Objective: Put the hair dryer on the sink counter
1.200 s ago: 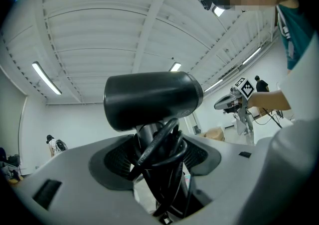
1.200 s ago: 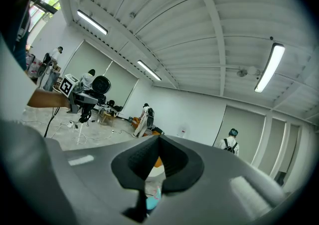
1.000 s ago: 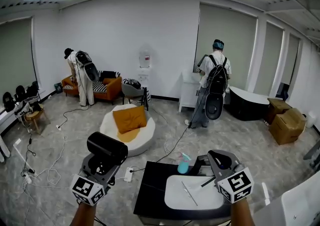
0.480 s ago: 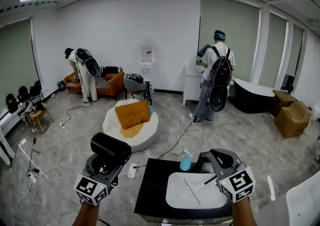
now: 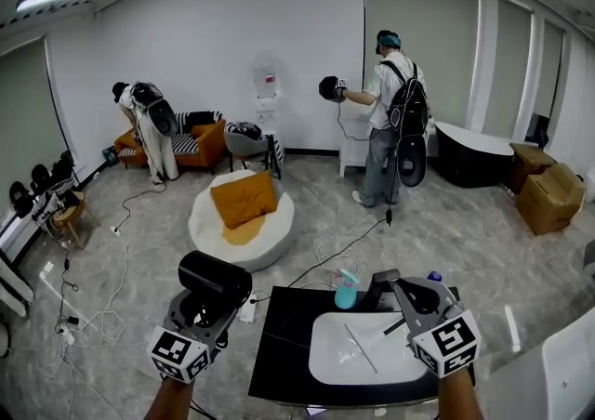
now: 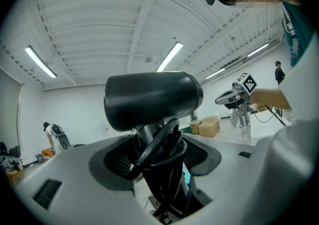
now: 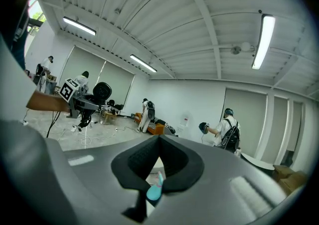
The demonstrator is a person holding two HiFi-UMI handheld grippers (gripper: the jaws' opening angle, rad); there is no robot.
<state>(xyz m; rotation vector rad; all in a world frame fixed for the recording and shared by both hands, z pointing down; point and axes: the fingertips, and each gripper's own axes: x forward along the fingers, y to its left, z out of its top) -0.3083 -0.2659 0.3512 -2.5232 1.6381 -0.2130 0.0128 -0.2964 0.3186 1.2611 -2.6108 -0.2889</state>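
Gripping the hair dryer (image 5: 215,276) by its handle, the left gripper (image 5: 206,307) is clamping its jaws on the handle and on the cord (image 6: 160,155) wound round it. The dryer's black barrel is standing up above the jaws. The dryer is hanging in the air just left of the sink counter (image 5: 282,336), outside its left edge and not yet over it.

The step in hand is looking like the carry across and the set-down. Doing it well probably means bringing the dryer over the bare black strip left of the white basin (image 5: 358,360) and laying it on its side, so the handle is stopping the round barrel from rolling. The jaws should be letting go only once the counter is taking its weight. The cord loops may be springing loose on release, so they want keeping inboard of the edge.

That strip, between the counter's left edge and the basin rim, is the only open room. A teal spray bottle (image 5: 346,290) is standing at the counter's back edge, and something thin is lying in the basin. The right gripper (image 5: 402,290) is hovering over the counter's back right part, its jaws closed on nothing and well apart from the strip. A power strip (image 5: 246,310) and cables are lying on the floor just left of the counter.
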